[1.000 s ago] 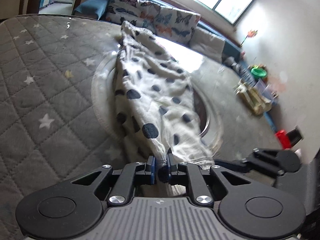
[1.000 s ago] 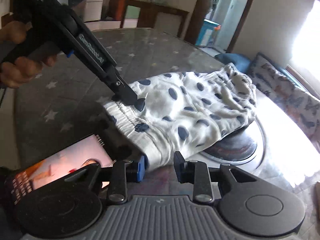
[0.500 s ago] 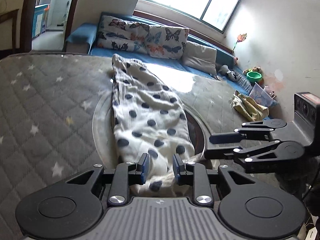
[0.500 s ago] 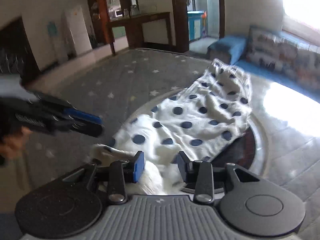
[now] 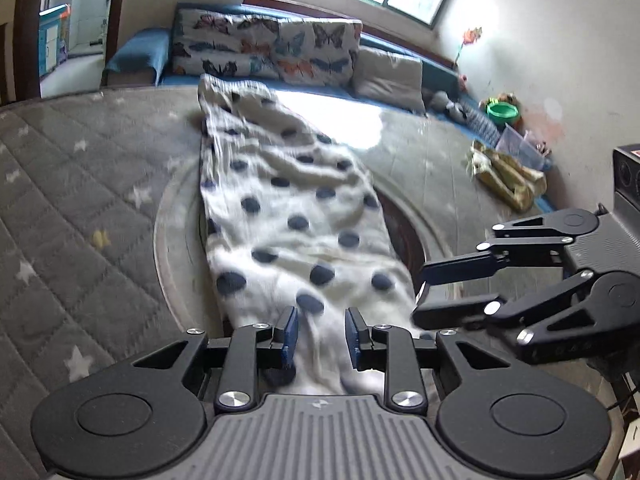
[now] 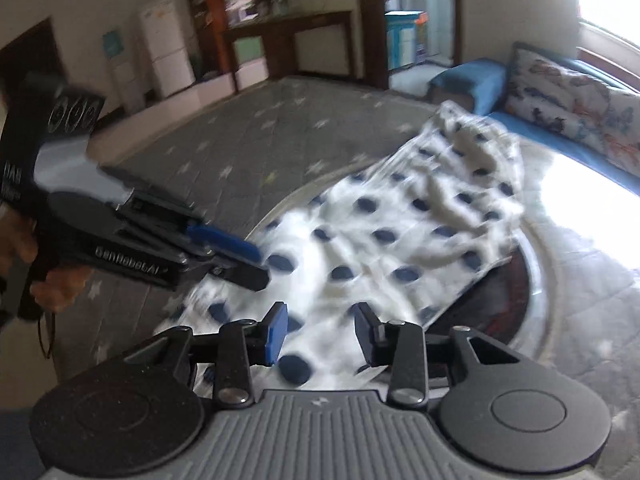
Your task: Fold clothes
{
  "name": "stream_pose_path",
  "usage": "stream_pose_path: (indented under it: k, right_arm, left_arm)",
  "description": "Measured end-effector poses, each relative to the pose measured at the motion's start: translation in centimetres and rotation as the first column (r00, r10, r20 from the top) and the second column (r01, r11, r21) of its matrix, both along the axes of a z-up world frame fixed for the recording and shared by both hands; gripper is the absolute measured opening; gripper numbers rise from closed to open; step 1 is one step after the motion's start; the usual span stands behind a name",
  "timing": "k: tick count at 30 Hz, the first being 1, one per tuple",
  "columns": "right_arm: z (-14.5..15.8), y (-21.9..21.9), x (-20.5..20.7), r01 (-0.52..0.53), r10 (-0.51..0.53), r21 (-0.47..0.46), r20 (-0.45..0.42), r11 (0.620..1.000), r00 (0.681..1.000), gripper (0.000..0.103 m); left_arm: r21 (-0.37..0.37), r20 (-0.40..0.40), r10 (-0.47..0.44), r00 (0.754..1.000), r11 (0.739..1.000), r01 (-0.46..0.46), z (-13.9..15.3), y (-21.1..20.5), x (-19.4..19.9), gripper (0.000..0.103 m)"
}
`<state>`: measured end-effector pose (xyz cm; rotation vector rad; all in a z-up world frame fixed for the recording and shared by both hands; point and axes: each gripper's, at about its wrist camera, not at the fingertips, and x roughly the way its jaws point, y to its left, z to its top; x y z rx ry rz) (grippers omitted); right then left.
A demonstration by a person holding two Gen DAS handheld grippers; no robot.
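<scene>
A white garment with dark blue dots point(image 5: 296, 216) lies stretched out on a grey star-patterned quilted surface point(image 5: 72, 184), its far end toward the sofa. It also shows in the right wrist view point(image 6: 384, 232). My left gripper point(image 5: 320, 334) is open over the garment's near end, with cloth lying between its fingers. My right gripper point(image 6: 322, 334) is open above the near edge of the cloth. Each gripper shows in the other's view: the right one point(image 5: 452, 292) beside the cloth's near right corner, the left one point(image 6: 240, 260) at the cloth's left edge.
A round glass turntable point(image 5: 404, 224) lies under the garment. A blue sofa with butterfly cushions point(image 5: 272, 48) stands beyond the table. Toys and a green bowl point(image 5: 502, 112) sit along the right wall. A dark wooden cabinet point(image 6: 280, 36) stands far off.
My left gripper has let go of the garment's end and opened. The garment now lies flatter and longer. My right gripper has lifted back and stays open.
</scene>
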<state>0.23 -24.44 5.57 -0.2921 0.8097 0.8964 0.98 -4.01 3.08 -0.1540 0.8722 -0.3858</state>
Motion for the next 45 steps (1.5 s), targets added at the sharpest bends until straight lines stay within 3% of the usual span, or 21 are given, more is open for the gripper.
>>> stream_pose_path:
  k: [5, 10, 17, 24, 29, 37, 45]
  right_arm:
    - [-1.9, 0.5, -1.5, -0.05, 0.051, -0.082, 0.002, 0.995, 0.999, 0.037]
    - [0.5, -0.3, -0.1, -0.025, 0.026, -0.024, 0.021, 0.999, 0.999, 0.038]
    - [2.0, 0.1, 7.5, 0.094, -0.093, -0.005, 0.099, 0.996, 0.991, 0.039]
    - [-1.2, 0.5, 14.6, 0.183, -0.181, -0.04, 0.039, 0.982, 0.983, 0.039]
    - [-2.5, -0.2, 17.3, 0.236, -0.236, -0.088, 0.018, 0.968, 0.972, 0.039]
    - [0.7, 1.7, 24.4, 0.298, -0.3, 0.061, 0.024, 0.953, 0.954, 0.039]
    - [-1.0, 4.3, 32.5, 0.374, -0.374, 0.099, -0.022, 0.922, 0.927, 0.038]
  left_arm:
    - [0.048, -0.025, -0.03, 0.999, 0.998, 0.031, -1.3, 0.0, -1.2, 0.029]
    - [0.047, 0.022, -0.044, 0.999, 0.998, 0.043, 0.2, 0.1, -1.6, 0.036]
    - [0.038, 0.042, -0.058, 0.997, 0.998, 0.056, 0.5, -1.2, 1.1, 0.037]
    - [0.035, -0.016, -0.071, 0.997, 0.997, 0.072, -1.3, -1.1, 2.2, 0.037]
    - [0.003, -0.033, -0.074, 0.997, 0.997, 0.074, -1.7, -0.3, 2.3, 0.04]
    - [-0.006, -0.018, -0.083, 0.996, 0.997, 0.083, -1.4, -0.5, 2.7, 0.045]
    - [-0.011, -0.023, -0.087, 0.996, 0.996, 0.087, -1.6, -0.5, 3.0, 0.045]
